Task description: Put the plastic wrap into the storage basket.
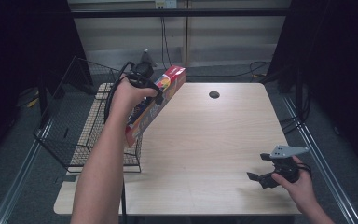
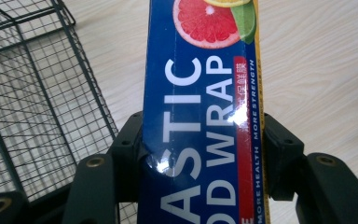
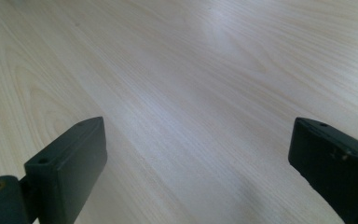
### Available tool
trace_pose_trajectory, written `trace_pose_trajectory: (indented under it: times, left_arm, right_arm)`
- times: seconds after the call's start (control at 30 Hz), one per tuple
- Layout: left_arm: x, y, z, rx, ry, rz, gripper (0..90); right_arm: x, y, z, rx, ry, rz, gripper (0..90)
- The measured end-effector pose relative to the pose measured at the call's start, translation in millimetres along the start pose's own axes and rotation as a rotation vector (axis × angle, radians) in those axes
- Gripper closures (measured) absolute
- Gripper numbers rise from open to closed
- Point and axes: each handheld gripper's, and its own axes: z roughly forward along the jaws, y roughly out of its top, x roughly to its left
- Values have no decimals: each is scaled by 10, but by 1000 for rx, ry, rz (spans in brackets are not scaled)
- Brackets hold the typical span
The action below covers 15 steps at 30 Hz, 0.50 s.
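High view: left claw (image 1: 154, 95) clamps box (image 1: 156, 105) beside basket (image 1: 81, 140).

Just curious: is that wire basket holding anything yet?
Empty: the wire basket shows bare mesh, and the plastic wrap box is gripped in the left tongs above the table.

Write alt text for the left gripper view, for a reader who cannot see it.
The left gripper fingers clamp a long blue plastic wrap box printed with citrus slices, held above the pale wooden table. A black wire basket sits to the left.
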Motion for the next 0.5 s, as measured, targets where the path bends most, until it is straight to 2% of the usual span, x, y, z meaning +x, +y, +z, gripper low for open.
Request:
trace_pose_trajectory:
  times: [0.03, 0.07, 0.1, 0.27, 0.3, 0.37, 0.4, 0.5]
  left_arm:
    - [12, -5, -9, -11, 1, -11, 441]
    - [23, -6, -25, -6, 5, 2, 441]
    - [27, -10, -38, -4, 5, -9, 441]
    - [83, -35, -85, 2, 14, -18, 441]
    - [89, -41, -88, -6, 12, -32, 441]
    - [112, -45, -104, 2, 12, -18, 441]
    - [123, -59, -120, -6, 11, -35, 441]
    - [161, -76, -155, -8, 19, -48, 441]
  right_arm:
    - [-1, 0, -1, -1, -1, 1, 42]
    - [-2, -1, -1, -1, -1, 0, 42]
    - [-4, -1, -1, -1, -2, 0, 42]
    - [-7, -1, 3, -1, -1, 1, 42]
    - [-5, 0, 2, 3, 1, 6, 42]
    - [-4, 0, 4, 2, 2, 8, 42]
    - [-1, 0, 3, 3, 1, 8, 42]
    - [-2, -2, 4, 3, 2, 8, 42]
